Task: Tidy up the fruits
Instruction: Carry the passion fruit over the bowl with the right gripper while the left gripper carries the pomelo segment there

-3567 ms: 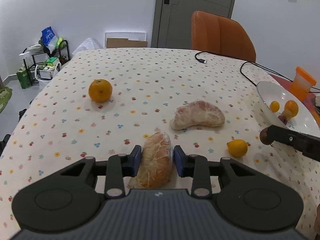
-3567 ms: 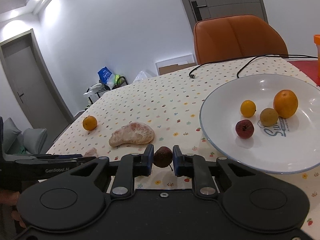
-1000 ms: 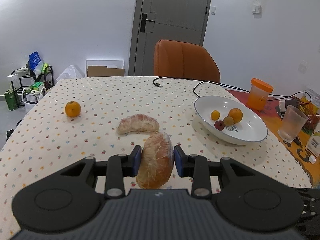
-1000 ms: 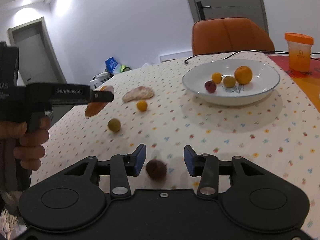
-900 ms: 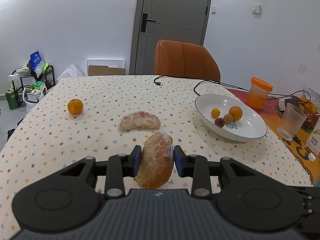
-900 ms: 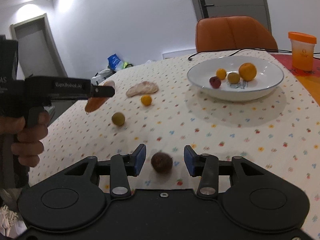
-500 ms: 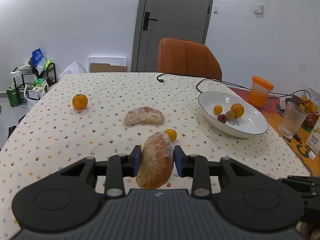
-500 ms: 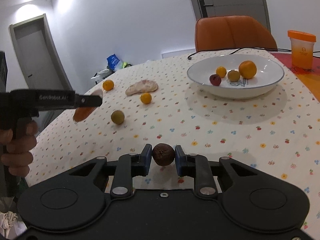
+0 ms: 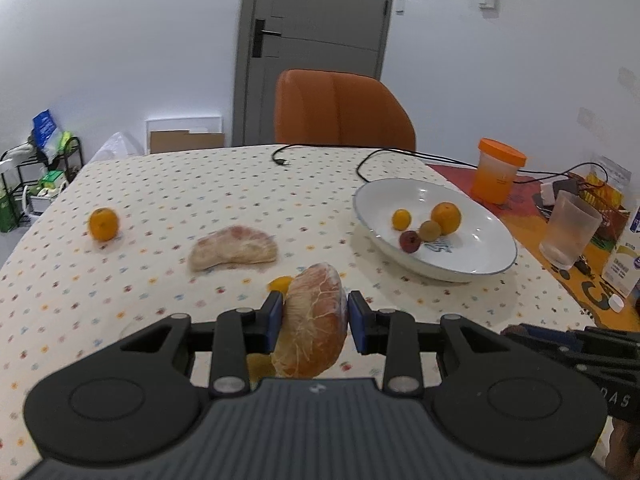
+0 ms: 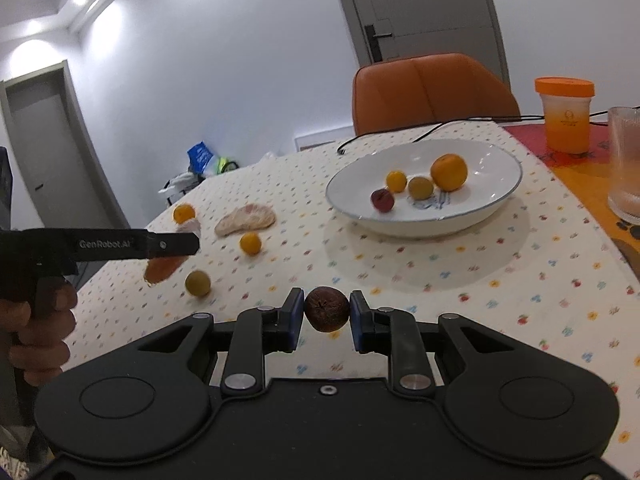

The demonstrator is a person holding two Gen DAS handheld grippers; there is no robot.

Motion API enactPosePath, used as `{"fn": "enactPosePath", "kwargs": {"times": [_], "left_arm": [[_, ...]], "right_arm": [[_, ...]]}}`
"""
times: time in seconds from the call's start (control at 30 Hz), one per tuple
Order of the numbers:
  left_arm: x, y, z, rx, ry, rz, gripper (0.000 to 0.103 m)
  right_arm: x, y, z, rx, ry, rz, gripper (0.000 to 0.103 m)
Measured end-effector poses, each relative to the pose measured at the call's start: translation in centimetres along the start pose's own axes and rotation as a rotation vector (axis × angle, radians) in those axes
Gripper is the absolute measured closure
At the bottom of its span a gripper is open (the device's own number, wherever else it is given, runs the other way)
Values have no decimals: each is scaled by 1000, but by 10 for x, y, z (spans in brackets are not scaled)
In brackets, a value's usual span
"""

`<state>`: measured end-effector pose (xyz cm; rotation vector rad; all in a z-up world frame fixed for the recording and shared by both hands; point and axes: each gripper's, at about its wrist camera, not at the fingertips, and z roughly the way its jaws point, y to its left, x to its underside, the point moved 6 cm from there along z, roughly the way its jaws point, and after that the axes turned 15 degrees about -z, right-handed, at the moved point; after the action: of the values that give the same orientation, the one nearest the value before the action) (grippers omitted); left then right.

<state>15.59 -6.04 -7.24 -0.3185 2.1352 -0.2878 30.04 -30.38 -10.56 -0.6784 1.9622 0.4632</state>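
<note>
Right gripper (image 10: 326, 314) clamps a brown fruit (image 10: 326, 309); left gripper (image 9: 316, 322) clamps a pomelo segment (image 9: 312, 322); plate (image 10: 500, 196) lies ahead-right, nearer the right gripper.

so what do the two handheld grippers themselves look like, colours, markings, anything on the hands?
Both match: the left gripper and right gripper have matte black plastic bodies, two round discs, silver pivot screws and blue pads on black fingers. A ribbed grey panel fronts the left one. Seen side-on, its finger bar reads "GenRobot.AI" in white. The bare left hand shows no sleeve. No cables visible on either.
</note>
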Motion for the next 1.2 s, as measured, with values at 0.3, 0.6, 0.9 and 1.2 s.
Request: {"fn": "enactPosePath", "kwargs": {"times": [0.3, 0.6, 0.9, 1.2], "left_arm": [[-9, -33, 20, 27, 16, 79, 69], [-14, -53, 39, 43, 30, 116, 69], [-21, -69, 59, 47, 50, 147, 69], [-36, -77, 79, 29, 59, 157, 69]], "right_arm": [[-12, -30, -6, 48, -59, 35, 80], [-18, -52, 0, 65, -88, 72, 80], [-25, -72, 11, 74, -104, 95, 80], [-34, -91, 30, 70, -110, 129, 80]]}}
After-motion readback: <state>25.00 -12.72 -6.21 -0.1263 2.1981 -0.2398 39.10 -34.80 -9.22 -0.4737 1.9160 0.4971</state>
